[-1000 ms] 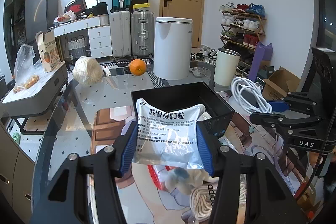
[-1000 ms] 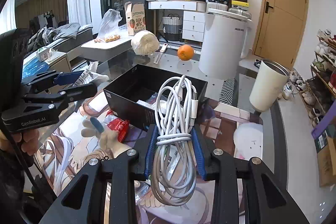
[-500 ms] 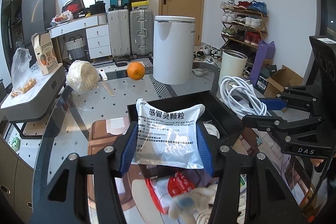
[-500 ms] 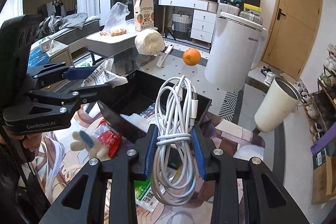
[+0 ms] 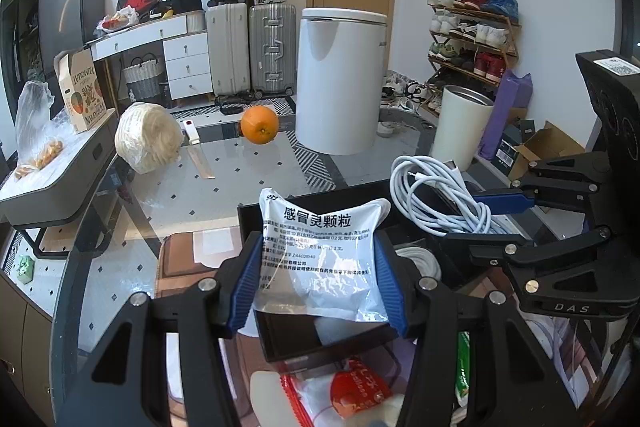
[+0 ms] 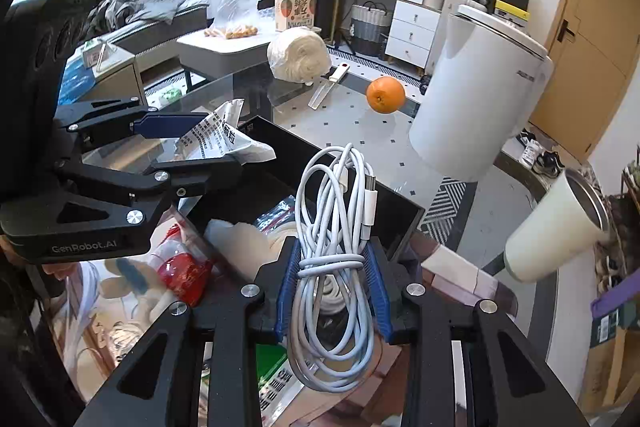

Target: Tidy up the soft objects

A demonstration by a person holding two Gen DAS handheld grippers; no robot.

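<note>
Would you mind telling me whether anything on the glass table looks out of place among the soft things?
Yes: a knife lies loose on the table between the wrapped cabbage and the orange, away from the black box.

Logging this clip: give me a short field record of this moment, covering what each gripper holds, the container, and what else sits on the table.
left gripper: shut on medicine sachet, held above the black box's near edge
right gripper: shut on white cable bundle, held over the box
black box: open-topped, already holds white soft items
loose items: red-and-clear packet on the mat in front of the box
glass table: orange, wrapped cream bundle, white bin, white cup
</note>
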